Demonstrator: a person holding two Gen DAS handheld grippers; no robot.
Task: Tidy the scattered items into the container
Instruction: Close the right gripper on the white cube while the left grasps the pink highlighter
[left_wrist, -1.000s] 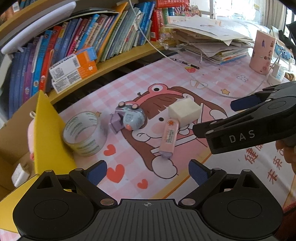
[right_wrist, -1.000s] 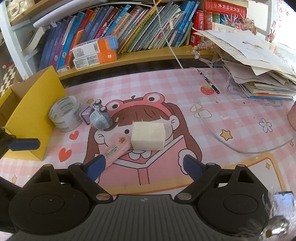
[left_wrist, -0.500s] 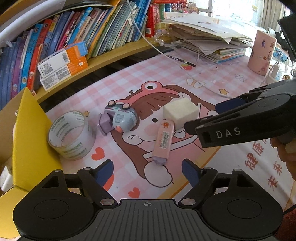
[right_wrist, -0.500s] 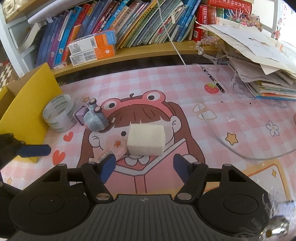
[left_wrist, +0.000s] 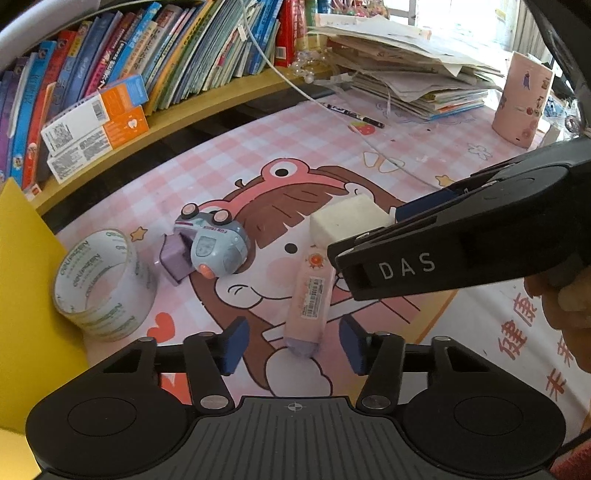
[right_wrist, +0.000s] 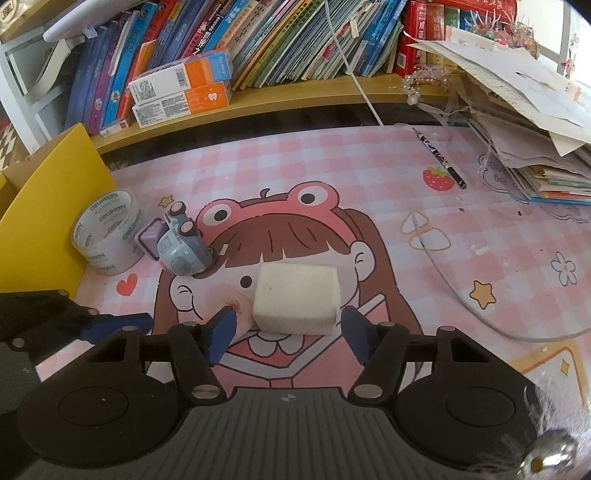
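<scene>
A cream sponge block (right_wrist: 296, 298) lies on the pink cartoon mat (right_wrist: 369, 192). My right gripper (right_wrist: 288, 334) is open, its fingers on either side of the block's near end. A pink correction-tape stick (left_wrist: 309, 302) lies beside the block; my left gripper (left_wrist: 291, 345) is open with the stick's near end between its fingers. A grey-blue toy car (left_wrist: 212, 243) with a purple piece (left_wrist: 174, 258) and a clear tape roll (left_wrist: 99, 284) lie to the left. The yellow cardboard box (left_wrist: 26, 295) stands at the far left. The sponge block also shows in the left wrist view (left_wrist: 347, 221).
A wooden shelf (right_wrist: 258, 99) of books and two orange-white cartons (right_wrist: 181, 88) runs along the back. A paper stack (right_wrist: 535, 140), a pen (right_wrist: 439, 157) and a white cable (right_wrist: 436, 254) lie at the right. A pink cup (left_wrist: 522, 99) stands far right.
Both grippers have moved forward and down. The right one now straddles the sponge block; the left one now straddles the pink stick's near end. Both stay open.
</scene>
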